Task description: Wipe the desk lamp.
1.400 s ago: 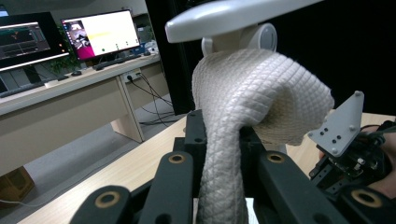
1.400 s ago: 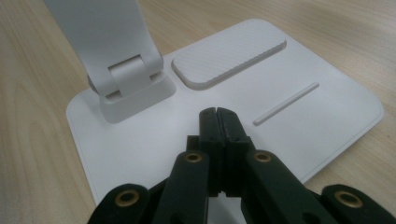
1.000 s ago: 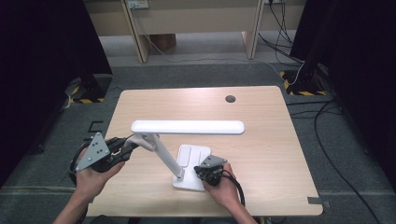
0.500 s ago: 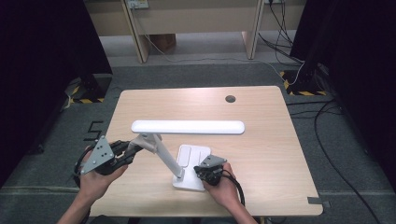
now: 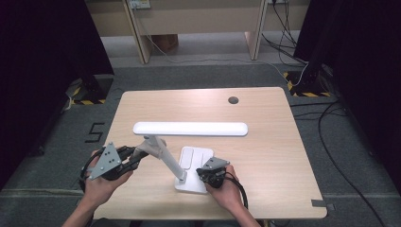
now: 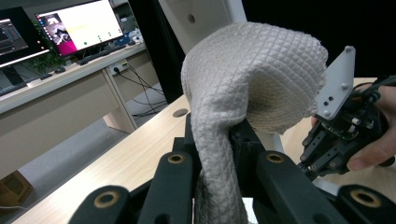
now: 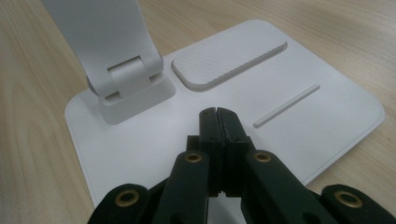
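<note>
A white desk lamp stands on the table, its flat base (image 5: 195, 158) near the front, its arm (image 5: 166, 160) slanting up to the left and its long head (image 5: 190, 128) lying level above. My left gripper (image 5: 136, 157) is shut on a pale quilted cloth (image 6: 252, 70), which is pressed against the upper end of the lamp arm (image 6: 205, 18). My right gripper (image 7: 217, 114) is shut with nothing in it, its tips down on the lamp base (image 7: 327, 116) just in front of the arm's hinge (image 7: 126, 79). From above, the right gripper (image 5: 210, 174) sits at the base's front right corner.
The wooden table (image 5: 274, 151) has a dark cable hole (image 5: 233, 100) at the back right. A raised ribbed pad (image 7: 229, 58) sits on the lamp base. Cables (image 5: 331, 156) trail on the floor to the right. Monitors (image 6: 79, 23) stand on a desk beyond.
My left gripper with the cloth has slid a little to the right and down along the lamp arm. The right gripper has stayed on the base.
</note>
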Tool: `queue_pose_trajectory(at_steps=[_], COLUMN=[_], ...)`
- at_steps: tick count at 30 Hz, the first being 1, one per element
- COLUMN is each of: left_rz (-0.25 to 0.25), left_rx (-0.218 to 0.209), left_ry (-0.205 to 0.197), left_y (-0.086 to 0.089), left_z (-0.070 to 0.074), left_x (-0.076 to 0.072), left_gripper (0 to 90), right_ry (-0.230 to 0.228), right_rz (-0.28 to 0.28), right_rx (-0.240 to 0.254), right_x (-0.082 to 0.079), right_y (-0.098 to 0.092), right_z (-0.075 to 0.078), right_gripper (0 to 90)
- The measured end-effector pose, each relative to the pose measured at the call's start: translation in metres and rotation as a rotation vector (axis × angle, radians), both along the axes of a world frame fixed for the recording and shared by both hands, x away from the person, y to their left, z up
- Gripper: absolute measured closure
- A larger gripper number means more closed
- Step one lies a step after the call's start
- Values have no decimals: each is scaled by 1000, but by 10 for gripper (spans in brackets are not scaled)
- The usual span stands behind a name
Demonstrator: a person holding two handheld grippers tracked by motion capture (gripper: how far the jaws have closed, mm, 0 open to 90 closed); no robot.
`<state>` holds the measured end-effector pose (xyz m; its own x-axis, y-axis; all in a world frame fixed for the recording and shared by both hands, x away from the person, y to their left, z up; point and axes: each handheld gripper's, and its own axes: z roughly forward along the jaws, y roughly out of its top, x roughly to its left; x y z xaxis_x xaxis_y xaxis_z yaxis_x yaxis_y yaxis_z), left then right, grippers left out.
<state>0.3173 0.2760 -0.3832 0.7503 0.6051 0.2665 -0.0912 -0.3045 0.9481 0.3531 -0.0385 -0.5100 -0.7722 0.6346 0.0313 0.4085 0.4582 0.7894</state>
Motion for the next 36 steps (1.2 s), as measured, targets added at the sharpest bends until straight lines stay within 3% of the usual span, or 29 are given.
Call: queue_pose_trajectory(at_steps=[16,36], left_rz=[-2,-15], left_rx=[52,58], left_ry=[22,62], left_y=[-6,-13], left_z=[-18,-42], left_x=[0,3], left_gripper=[802,802], right_ry=[-1,-3], right_rz=[0,0], right_rx=[4,5], right_x=[0,0], right_y=[0,0], right_z=[0,-1], right_gripper=[898,898])
